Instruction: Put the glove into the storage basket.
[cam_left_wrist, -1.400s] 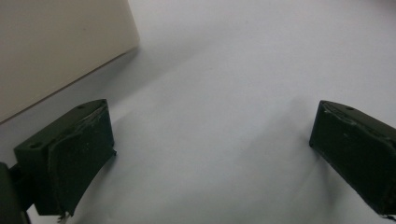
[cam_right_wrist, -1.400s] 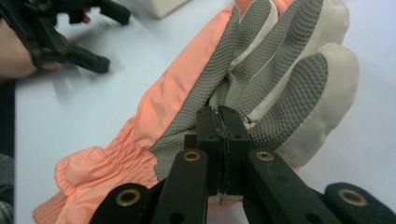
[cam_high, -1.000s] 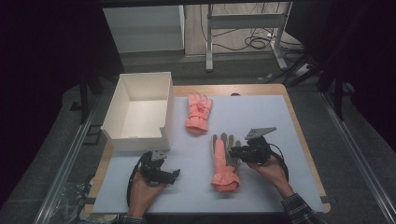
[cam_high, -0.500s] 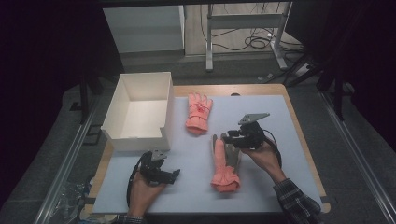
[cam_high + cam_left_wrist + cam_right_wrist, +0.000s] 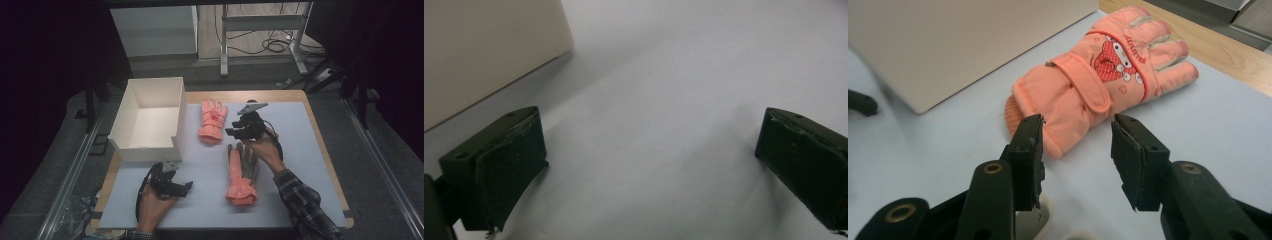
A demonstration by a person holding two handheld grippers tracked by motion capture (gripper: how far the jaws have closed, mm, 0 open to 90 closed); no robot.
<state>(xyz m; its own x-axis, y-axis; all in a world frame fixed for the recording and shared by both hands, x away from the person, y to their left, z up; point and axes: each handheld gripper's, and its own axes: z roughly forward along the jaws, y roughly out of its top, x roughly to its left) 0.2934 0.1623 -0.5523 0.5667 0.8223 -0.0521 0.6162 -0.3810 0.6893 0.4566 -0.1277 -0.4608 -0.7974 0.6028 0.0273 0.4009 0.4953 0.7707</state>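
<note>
The right tongs (image 5: 1075, 150) hang just short of the far glove (image 5: 1098, 75), jaws parted with nothing between them; they have just been opening. That peach glove lies flat toward the far edge of the tabletop (image 5: 300, 150), back up, cuff pointing at the tongs, just beside the white box (image 5: 150, 117). The near glove (image 5: 241, 172) lies closer to the person, palm side up, its cuff toward the near edge. The left tongs (image 5: 170, 185) rest near the box's near corner, released, jaws spread wide over bare mat.

The main risk is a shallow bite. The cuff is thick and rounded; if the jaws close on its ribbed edge alone, the padded fabric may slide out on the lift. The present gap looks narrow for the cuff's bulk, so pushing forward could shove the glove away toward the far edge rather than take it in. Carried by one end, the glove would dangle and could snag on the box wall.
</note>
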